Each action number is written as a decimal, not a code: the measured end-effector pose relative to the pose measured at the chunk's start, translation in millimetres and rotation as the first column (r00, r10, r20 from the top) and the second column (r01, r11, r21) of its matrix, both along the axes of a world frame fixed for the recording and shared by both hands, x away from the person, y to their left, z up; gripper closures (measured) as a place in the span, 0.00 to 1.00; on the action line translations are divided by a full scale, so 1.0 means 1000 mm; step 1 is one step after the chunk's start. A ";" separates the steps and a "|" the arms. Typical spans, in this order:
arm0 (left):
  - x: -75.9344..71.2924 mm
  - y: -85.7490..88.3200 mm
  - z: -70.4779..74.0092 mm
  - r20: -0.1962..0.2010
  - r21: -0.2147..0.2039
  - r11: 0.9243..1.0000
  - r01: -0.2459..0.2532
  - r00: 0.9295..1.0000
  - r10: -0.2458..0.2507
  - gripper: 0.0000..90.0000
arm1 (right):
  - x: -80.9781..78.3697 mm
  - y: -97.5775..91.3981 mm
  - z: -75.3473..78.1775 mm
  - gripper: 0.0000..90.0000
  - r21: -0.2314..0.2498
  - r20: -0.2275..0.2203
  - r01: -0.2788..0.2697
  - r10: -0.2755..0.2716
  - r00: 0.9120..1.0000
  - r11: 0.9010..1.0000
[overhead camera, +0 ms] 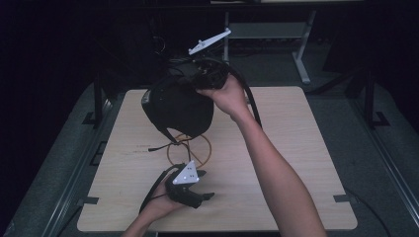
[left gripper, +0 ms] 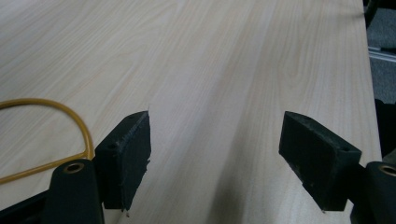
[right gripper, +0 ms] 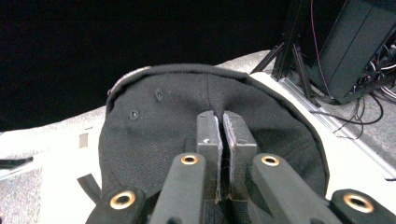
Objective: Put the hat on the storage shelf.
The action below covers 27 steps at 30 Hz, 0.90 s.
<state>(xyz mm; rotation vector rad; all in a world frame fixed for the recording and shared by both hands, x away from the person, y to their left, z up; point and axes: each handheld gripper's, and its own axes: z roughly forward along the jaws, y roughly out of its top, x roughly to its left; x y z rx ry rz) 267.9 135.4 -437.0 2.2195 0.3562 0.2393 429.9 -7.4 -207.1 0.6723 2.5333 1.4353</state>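
A black cap [overhead camera: 178, 108] hangs in the air over the far left part of the wooden table [overhead camera: 286, 148]. My right gripper [overhead camera: 193, 84] is shut on the fabric of its crown, with a hand behind it. In the right gripper view the two jaws [right gripper: 218, 120] pinch a fold of the cap [right gripper: 149, 140], whose eyelets show at the left. A yellow wire ring [overhead camera: 207, 148] lies on the table below the cap. Near the front edge my left gripper [overhead camera: 206, 185] stands open, and its jaws [left gripper: 215, 154] have bare tabletop [left gripper: 210, 56] between them, the yellow ring [left gripper: 42, 100] at their left.
A strap [overhead camera: 165, 134] dangles from the cap toward the ring. A grey metal frame [overhead camera: 301, 59] stands behind the table. Rails, cables and a dark box [right gripper: 345, 56] sit beyond the table's edge in the right gripper view.
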 end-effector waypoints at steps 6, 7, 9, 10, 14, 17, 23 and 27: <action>-0.003 -0.003 0.001 0.021 0.004 1.000 0.015 1.000 -0.015 0.27 | 0.002 0.022 -0.008 0.76 -0.025 0.005 0.032 -0.031 0.999 0.999; -0.003 -0.003 0.001 0.023 0.003 1.000 0.015 1.000 -0.015 0.27 | 0.002 0.024 -0.009 0.69 -0.038 0.007 0.033 -0.033 0.999 0.999; -0.003 -0.004 0.001 0.024 0.001 1.000 0.016 1.000 -0.016 0.27 | 0.001 0.025 -0.009 0.63 -0.054 0.002 0.050 -0.050 0.999 0.997; -0.003 -0.004 0.001 0.023 0.001 1.000 0.016 1.000 -0.016 0.27 | 0.002 0.025 -0.009 0.59 -0.064 0.010 0.053 -0.053 0.999 0.997; -0.002 -0.004 0.001 0.023 0.002 1.000 0.016 1.000 -0.016 0.27 | 0.003 0.011 -0.011 0.52 -0.049 -0.027 0.057 -0.058 0.998 0.997; -0.002 -0.003 0.001 0.026 0.001 1.000 0.013 1.000 -0.013 0.27 | 0.004 0.005 -0.013 0.50 -0.044 -0.038 0.061 -0.063 0.997 0.997; 0.000 -0.002 0.001 0.019 -0.003 1.000 0.003 1.000 -0.003 0.27 | 0.006 -0.014 -0.017 0.43 -0.019 -0.063 0.049 -0.050 0.997 0.999; -0.001 -0.003 0.001 0.019 -0.003 1.000 0.000 1.000 0.000 0.27 | 0.006 -0.025 -0.020 0.40 0.001 -0.067 0.036 -0.035 0.997 0.999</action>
